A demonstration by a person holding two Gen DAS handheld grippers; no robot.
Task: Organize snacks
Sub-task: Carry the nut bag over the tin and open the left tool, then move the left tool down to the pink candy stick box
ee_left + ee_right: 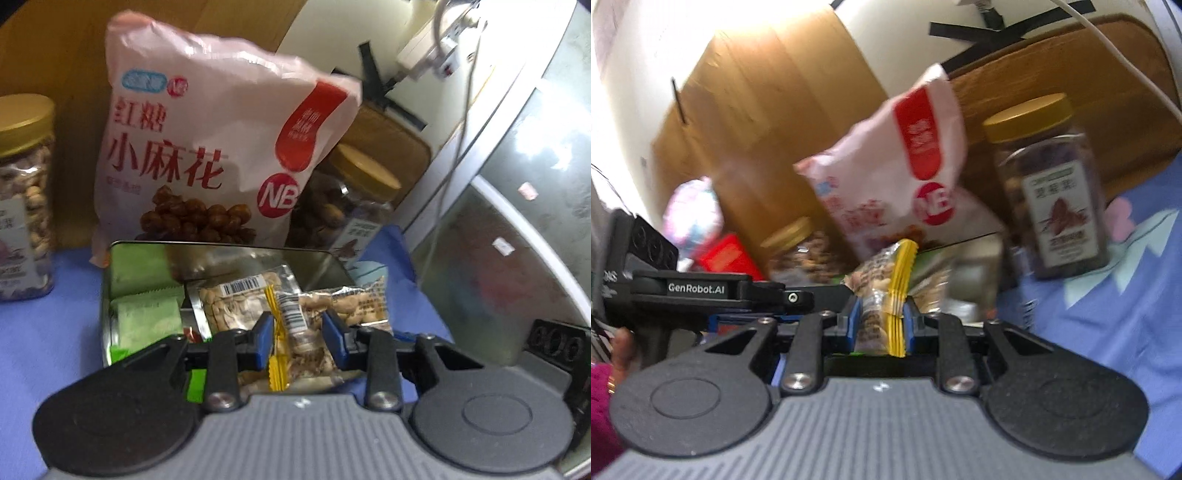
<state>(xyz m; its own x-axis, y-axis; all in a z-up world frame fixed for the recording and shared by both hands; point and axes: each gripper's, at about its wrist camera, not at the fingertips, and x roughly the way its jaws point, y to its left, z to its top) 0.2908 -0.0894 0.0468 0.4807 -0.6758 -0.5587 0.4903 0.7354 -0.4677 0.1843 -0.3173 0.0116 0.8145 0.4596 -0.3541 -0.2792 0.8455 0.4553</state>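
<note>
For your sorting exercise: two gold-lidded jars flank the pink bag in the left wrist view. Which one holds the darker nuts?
The right jar, partly behind the pink bag; the left jar holds pale nuts.

Small clear snack packet [295, 325], yellow crimped seam, barcode, pale nuts inside: upright, pinched at its middle between blue pads, above the near end of the tin. A second like packet [882, 291], same yellow seam, is gripped the same way in the right wrist view.

Open rectangular metal tin [110, 266] on blue cloth: holds green sachets [147, 317] at its left and two clear nut packets [236, 299] lying flat at centre and right, one overhanging the right rim.

Large pink bag [207, 147], red Chinese lettering, "NB" roundel, picture of brown twists: stands upright just behind the tin.

Two clear jars with gold lids: one [26, 199] left of the bag, pale nuts; one [347, 206] right of it, darker nuts.
</note>
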